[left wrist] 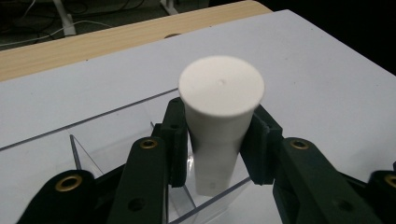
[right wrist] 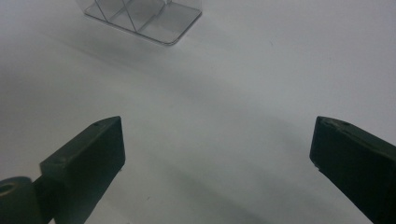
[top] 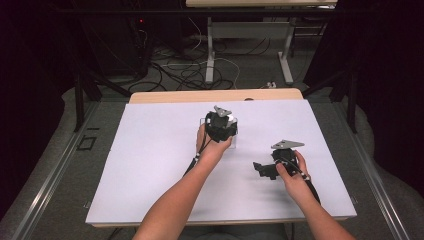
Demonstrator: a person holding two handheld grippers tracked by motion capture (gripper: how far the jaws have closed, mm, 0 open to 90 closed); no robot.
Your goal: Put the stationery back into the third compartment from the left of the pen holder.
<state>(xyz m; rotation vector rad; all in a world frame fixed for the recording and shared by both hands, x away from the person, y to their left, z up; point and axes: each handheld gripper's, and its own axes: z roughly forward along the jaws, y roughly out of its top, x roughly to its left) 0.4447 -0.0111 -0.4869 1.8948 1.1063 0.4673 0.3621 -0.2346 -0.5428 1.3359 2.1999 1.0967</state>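
Left claw [left wrist: 219, 144]: jaws clamped on the cup [left wrist: 220, 121], one pad on each side of its lower wall. Cup is white, inverted, flat base facing up at the camera, roughly upright with a slight tilt. Its rim end sits down inside the clear box [left wrist: 140, 154], in the compartment nearest my jaws; can't tell if it touches the box floor. Thin clear dividers split the box into cells, one divider edge just beside the cup.

From the high view, my left claw [top: 221, 125] is over the box [top: 205, 121] near the middle of the white sheet [top: 150, 165], a bit toward the far edge. My left hand [top: 212, 147] wraps it from the near side, cable trailing back along my forearm.

Right claw [right wrist: 217, 154]: jaws wide apart, nothing between them, just the sheet [right wrist: 224, 93] below. Box corner [right wrist: 144, 18] shows at the top of that view, well apart from the jaws. In the high view my right claw [top: 262, 170] sits low over the sheet, near and to the right of the left one, jaws pointing left, my right hand [top: 292, 175] gripping it.

Sheet covers a wood table [top: 215, 95]; bare strip of it along the far edge.
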